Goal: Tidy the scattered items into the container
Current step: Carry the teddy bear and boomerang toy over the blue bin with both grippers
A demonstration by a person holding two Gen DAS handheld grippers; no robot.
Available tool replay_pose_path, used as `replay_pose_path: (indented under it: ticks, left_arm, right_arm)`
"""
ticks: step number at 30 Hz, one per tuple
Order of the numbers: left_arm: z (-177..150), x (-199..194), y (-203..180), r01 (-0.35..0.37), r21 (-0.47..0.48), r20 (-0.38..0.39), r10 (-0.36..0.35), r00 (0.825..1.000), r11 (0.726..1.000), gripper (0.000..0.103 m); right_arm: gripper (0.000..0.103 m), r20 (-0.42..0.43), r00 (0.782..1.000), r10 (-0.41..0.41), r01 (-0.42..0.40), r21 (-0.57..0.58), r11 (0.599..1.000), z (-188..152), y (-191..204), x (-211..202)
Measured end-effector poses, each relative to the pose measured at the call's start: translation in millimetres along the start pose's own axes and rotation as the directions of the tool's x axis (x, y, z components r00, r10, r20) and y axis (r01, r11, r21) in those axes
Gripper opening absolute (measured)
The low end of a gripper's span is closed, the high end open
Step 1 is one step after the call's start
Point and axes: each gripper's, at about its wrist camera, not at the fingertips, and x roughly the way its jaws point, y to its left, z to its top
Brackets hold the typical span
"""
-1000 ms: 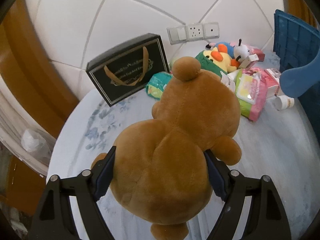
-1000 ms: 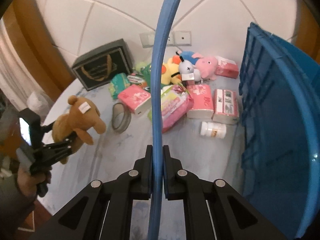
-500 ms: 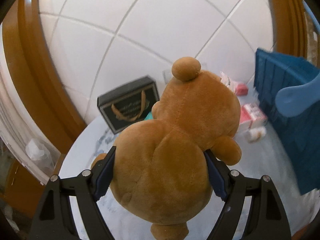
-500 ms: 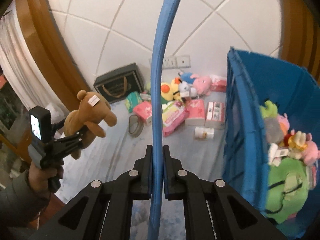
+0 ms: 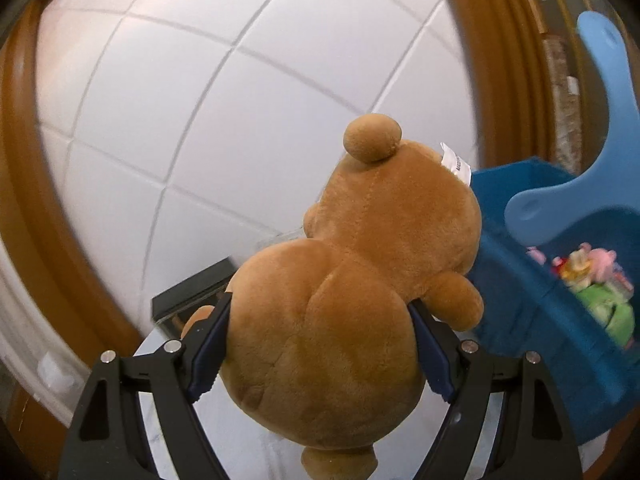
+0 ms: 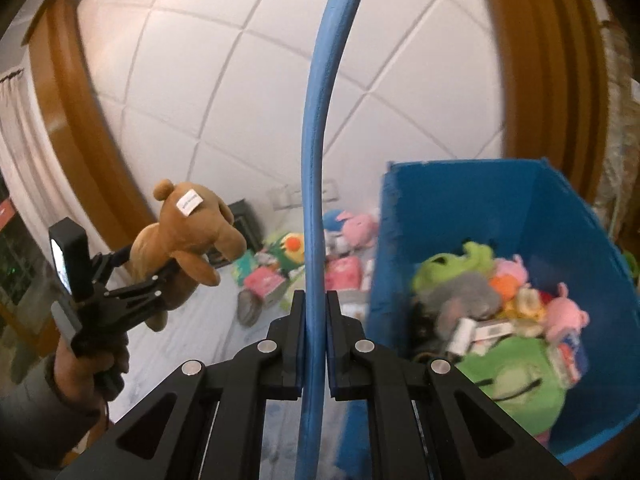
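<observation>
Above the table (image 6: 192,344), left claw (image 5: 320,344) grips teddy bear (image 5: 340,320); right claw (image 6: 315,344) pinches blue flap (image 6: 320,160).

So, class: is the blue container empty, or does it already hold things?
Already holding things: the blue container has a pile of plush toys and small packets inside, though it isn't filled to the rim.
</observation>
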Motion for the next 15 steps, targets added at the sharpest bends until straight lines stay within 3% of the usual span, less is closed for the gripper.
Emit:
replay_pose_path:
  ticks: [15]
  left_arm:
    - [73,22,-134,0.179,0.131,0.074,-0.19,0.979,0.975,0.081]
  right_arm:
    - [0.008,0.023,0.988,-0.15,0.147,0.1,0.984,-7,-106,-44]
